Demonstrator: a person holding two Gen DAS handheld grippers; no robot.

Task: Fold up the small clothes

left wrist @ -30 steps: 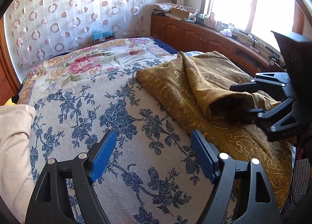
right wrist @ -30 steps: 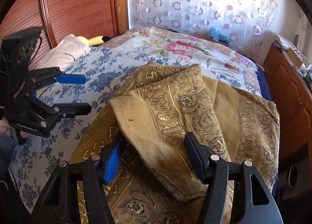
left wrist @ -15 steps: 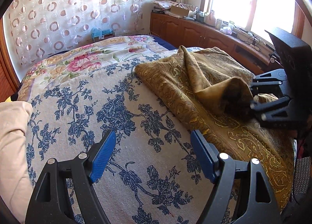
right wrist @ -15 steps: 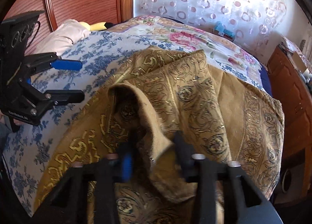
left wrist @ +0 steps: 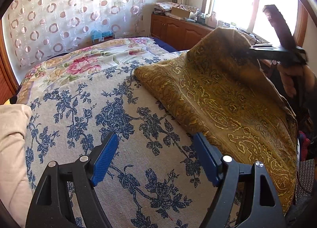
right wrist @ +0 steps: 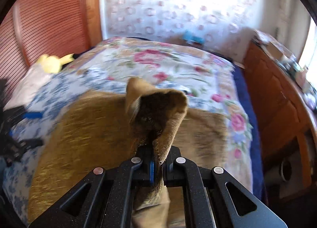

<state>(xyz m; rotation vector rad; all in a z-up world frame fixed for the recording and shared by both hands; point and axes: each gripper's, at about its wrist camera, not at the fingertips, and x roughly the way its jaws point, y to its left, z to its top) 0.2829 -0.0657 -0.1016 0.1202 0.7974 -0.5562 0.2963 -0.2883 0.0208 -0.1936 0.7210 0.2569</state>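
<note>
A mustard-gold patterned cloth lies on the bed's right side. My right gripper is shut on a bunched fold of the cloth and holds it up above the bed. In the left wrist view the right gripper shows at the upper right with the cloth hanging from it like a tent. My left gripper is open and empty, low over the blue-flowered bedspread, with the cloth's near edge just beyond its right finger. The right wrist view is motion-blurred.
A cream pillow lies at the left. A pink-flowered quilt covers the far part of the bed. A wooden cabinet runs under the window. A wooden headboard and a yellow soft toy are at the bed's head.
My right gripper closed on the cloth's fold and lifted it up off the bed. My left gripper stayed open in nearly the same place.
</note>
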